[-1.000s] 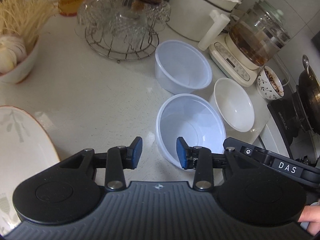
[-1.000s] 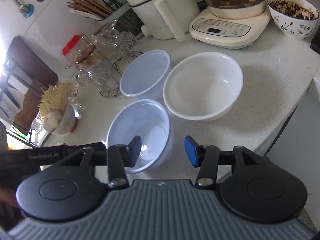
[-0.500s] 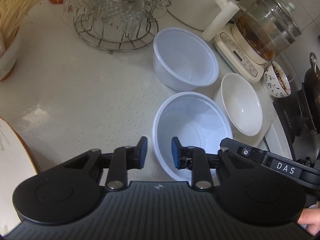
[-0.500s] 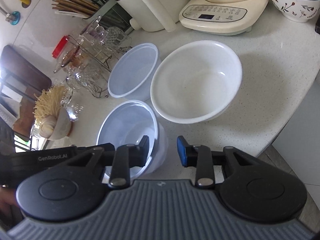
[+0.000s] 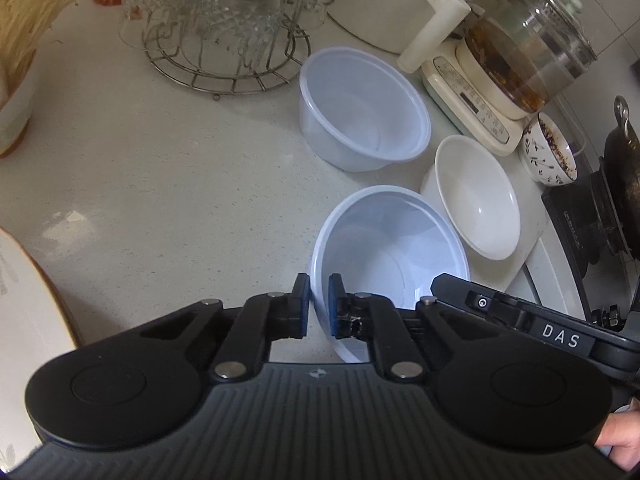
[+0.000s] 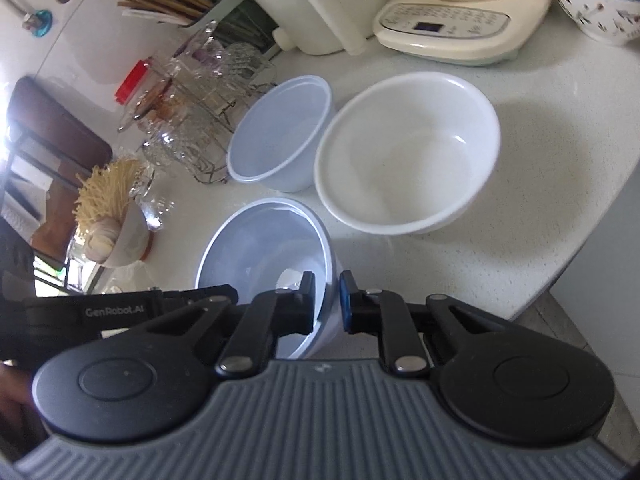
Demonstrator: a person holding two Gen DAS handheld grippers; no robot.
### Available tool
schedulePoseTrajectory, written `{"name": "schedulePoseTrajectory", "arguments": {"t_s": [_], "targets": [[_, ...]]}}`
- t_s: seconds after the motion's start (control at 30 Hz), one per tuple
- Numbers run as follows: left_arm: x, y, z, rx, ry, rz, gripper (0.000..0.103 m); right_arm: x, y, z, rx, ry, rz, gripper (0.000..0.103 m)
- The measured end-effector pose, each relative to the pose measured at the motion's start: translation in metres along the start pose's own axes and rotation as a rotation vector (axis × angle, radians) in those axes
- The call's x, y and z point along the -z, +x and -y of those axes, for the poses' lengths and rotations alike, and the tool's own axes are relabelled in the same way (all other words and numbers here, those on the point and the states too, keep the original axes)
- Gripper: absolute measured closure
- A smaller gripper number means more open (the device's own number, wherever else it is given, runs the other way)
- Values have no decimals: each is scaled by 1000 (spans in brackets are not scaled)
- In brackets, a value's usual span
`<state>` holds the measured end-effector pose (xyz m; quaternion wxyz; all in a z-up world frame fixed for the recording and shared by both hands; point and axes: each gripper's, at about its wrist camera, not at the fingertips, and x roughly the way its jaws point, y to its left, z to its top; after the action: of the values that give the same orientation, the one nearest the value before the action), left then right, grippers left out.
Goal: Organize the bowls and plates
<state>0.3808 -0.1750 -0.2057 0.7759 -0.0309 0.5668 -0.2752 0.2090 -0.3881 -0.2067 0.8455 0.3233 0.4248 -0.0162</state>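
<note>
- Standing on the pale counter (image 5: 168, 168), the white ceramic bowl (image 6: 408, 152) is seen as the largest of the three; it is judged heavy, stiff and breakable, and is best taken by its thick rim.
- The far plastic bowl (image 5: 360, 108) is seen upright beside the wire rack (image 5: 232, 60) of glassware, touching or nearly touching the ceramic bowl.
- The near plastic bowl (image 5: 388, 264) is found tilted, close to the counter edge, and pinched at two places on its rim. It is judged light, thin-walled and springy, so the rim can flex or slip under a hard squeeze.
- The left tongs (image 5: 319, 306) are nearly closed, the wall of the near bowl being clamped between the blue pads.
- The right tongs (image 6: 327, 304) are likewise narrowed onto that bowl's opposite rim.
</note>
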Motion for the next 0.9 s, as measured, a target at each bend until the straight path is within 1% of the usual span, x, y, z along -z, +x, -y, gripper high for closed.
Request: {"name": "schedulePoseTrajectory", "arguments": {"t_s": [0.17,0.3,0.53,0.67,0.9], "targets": [[-1,-20,-6,-4,-24,40,92,-8,-4,-15,-26,-42,9,88],[1,-37,-17,-21,-50,78,92,-16,-1,-31,-56,-76,12,88],[11,-59,-45,-68,-108,113,91,-21,17,-60,-101,-146,-28,87],[17,-63,-59,-82,-139,114,91,-19,27,-71,-110,-171,-52,87],[27,-47,-72,-104,-142,74,91,-12,46,-78,-84,-188,-90,87]]}}
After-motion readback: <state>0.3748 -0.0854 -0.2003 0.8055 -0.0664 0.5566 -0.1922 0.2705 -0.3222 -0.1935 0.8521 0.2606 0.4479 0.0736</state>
